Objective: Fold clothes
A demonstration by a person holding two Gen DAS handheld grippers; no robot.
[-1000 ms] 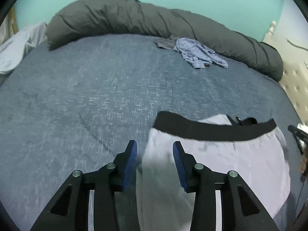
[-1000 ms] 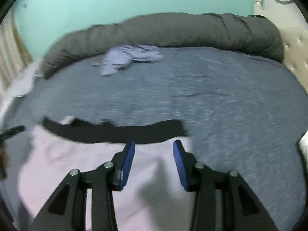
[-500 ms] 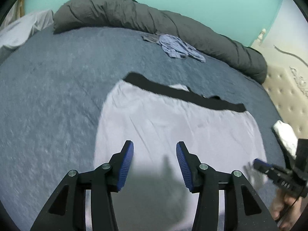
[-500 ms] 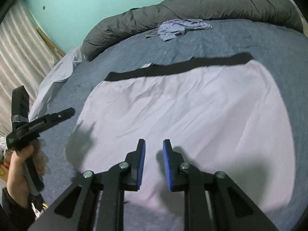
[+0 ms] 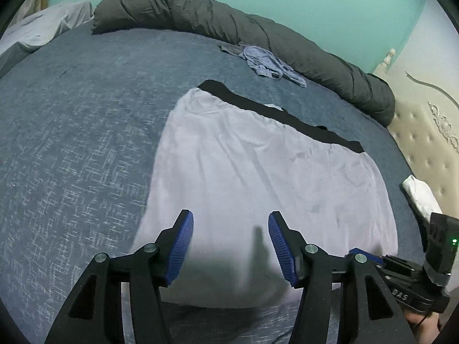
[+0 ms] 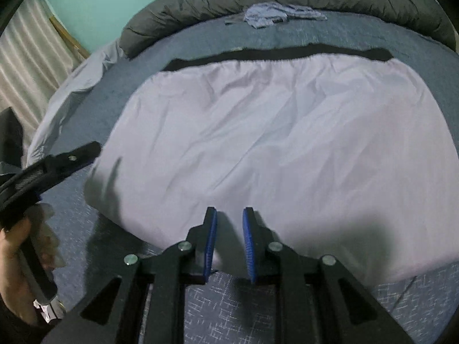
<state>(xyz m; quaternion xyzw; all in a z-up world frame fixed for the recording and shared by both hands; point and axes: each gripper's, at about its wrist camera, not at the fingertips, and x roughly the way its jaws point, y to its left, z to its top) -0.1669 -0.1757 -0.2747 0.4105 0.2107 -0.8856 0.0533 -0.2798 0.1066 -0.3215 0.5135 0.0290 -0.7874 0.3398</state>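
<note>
On the left, the left claw [image 5: 231,243] hangs with its blue pads [image 5: 180,250] spread wide, nothing between them, poised over the near hem of the pale lilac shorts [image 5: 258,177]. The shorts lie flat and spread out on the blue bed cover [image 5: 71,143], black waistband [image 5: 281,114] at the far edge, light creases running across the cloth. Beyond the waistband, a crumpled light-blue garment [image 5: 269,63] sits against the rolled grey duvet [image 5: 229,23] along the far side of the bed. Moving right, the tufted cream headboard [image 5: 424,132] shows, with a white folded cloth [image 5: 418,195] near the bed's edge. At the far right of the left wrist view comes the right-hand tool [image 5: 407,281], and the letters "DAS" are readable on its black body; the rest of the marking is cut off.

From the right wrist view, the right claw [image 6: 229,243] has its pads close together with a narrow gap, gripping nothing, tips just above the shorts' near hem [image 6: 218,258]. The left-hand tool [image 6: 57,163] enters at the left edge, held in a hand [image 6: 17,263].
</note>
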